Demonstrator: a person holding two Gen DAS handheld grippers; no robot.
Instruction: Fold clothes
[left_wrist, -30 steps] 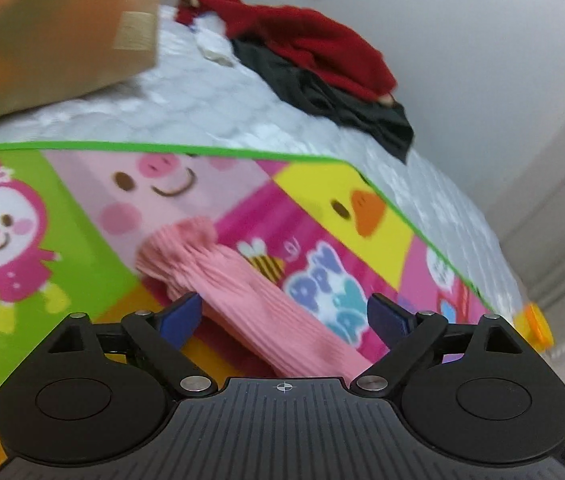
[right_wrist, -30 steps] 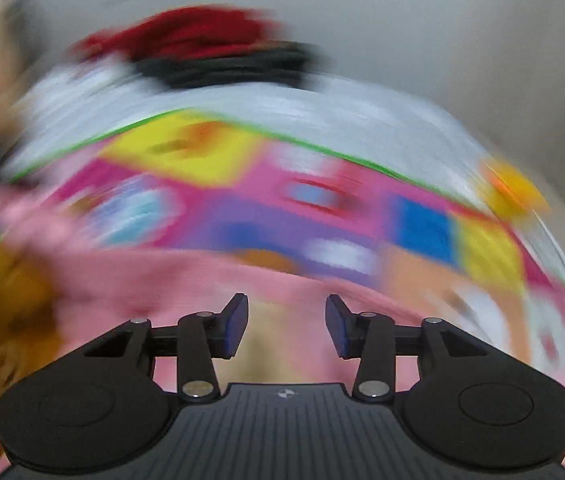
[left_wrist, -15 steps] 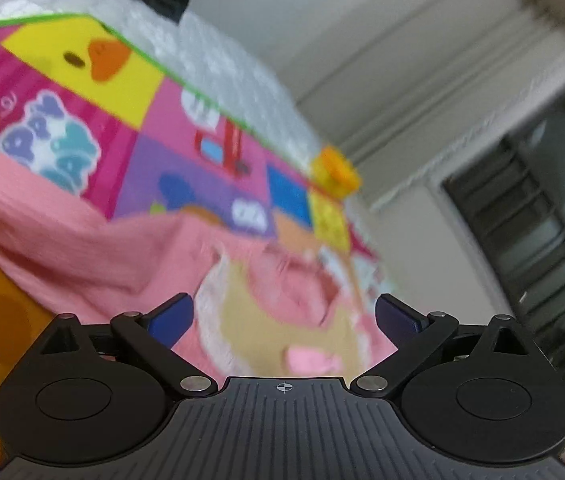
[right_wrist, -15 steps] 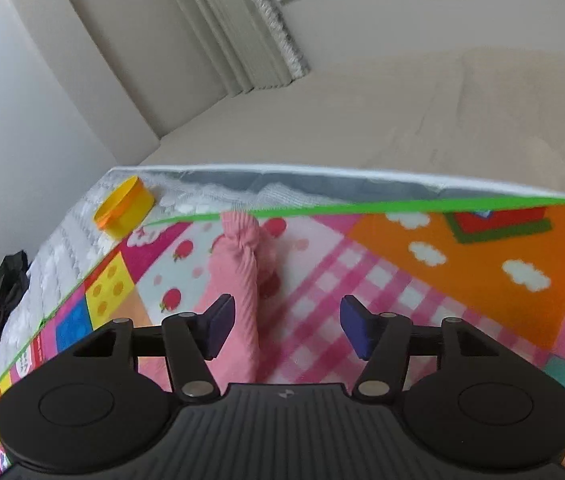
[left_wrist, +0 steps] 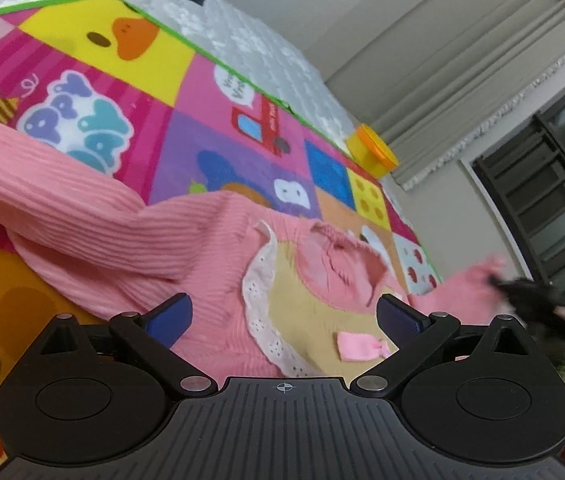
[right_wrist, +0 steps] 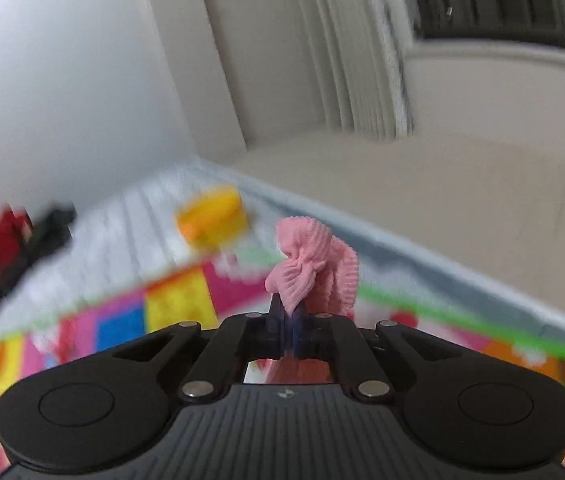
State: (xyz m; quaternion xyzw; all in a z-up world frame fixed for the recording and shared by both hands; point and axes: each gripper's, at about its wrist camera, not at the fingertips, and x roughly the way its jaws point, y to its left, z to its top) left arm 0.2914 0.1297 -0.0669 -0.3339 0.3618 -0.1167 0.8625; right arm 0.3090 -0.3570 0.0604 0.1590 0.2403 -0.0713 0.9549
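Note:
A pink ribbed sweater (left_wrist: 130, 248) with a white lace collar (left_wrist: 256, 280) and a tan front panel lies spread on the colourful cartoon play mat (left_wrist: 218, 136). My left gripper (left_wrist: 282, 316) hovers open just above the sweater's chest, nothing between its blue pads. In the right wrist view, my right gripper (right_wrist: 288, 322) is shut on the bunched cuff of the sweater's pink sleeve (right_wrist: 314, 264), lifted off the mat. At the right edge of the left wrist view that sleeve (left_wrist: 470, 284) stretches toward the blurred right gripper.
A yellow-orange round tub (left_wrist: 370, 152) sits on the white quilted mattress (left_wrist: 266, 56) near the mat's far corner. Red and dark clothes (right_wrist: 2, 248) are piled at the mattress's far end. Curtains and a window (left_wrist: 542, 184) stand beyond the bed.
My right gripper closed on the sleeve cuff and lifted it while swinging round. My left gripper swung from the other sleeve to above the sweater's chest and stayed open.

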